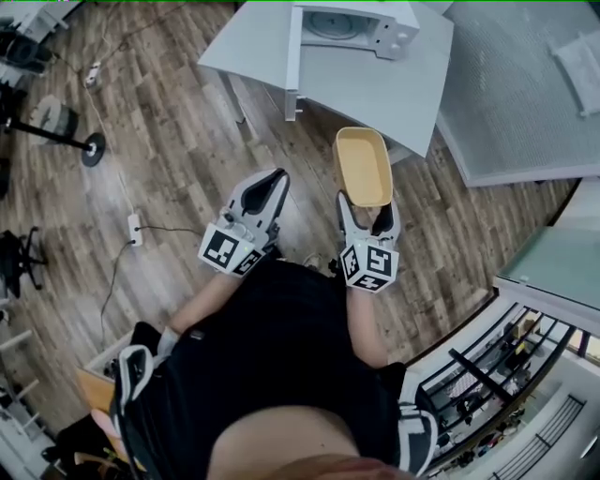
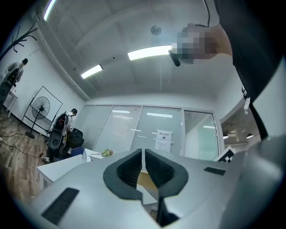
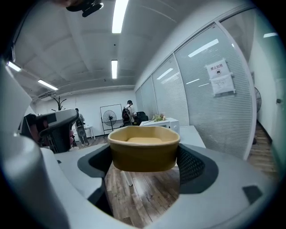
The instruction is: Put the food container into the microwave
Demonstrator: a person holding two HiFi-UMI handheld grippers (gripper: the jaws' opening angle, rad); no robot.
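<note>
My right gripper [image 1: 368,208] [image 3: 144,166] has its jaws clamped on the near end of the tan food container [image 1: 364,165] [image 3: 144,154] – nothing shows inside it. I hold it level over the wood floor [image 1: 178,141], short of the white table [image 1: 384,89] with the microwave [image 1: 354,26]. My left gripper [image 1: 268,191] [image 2: 143,166] points forward beside it – jaws pressed together, empty.

A wood-plank floor [image 1: 169,141] is seen from above, and a white table [image 1: 375,89] is set on it. A white power strip [image 1: 134,228] is laid on the planks, with a thin cable [image 1: 173,229] run from it. A round-based stand [image 1: 92,148] is placed farther left. In the left gripper view, a glass partition [image 2: 120,129] is shown with a printed notice [image 2: 164,139] stuck to it. A pedestal fan [image 2: 39,108] is stood at the left, under ceiling light strips [image 2: 149,53].
</note>
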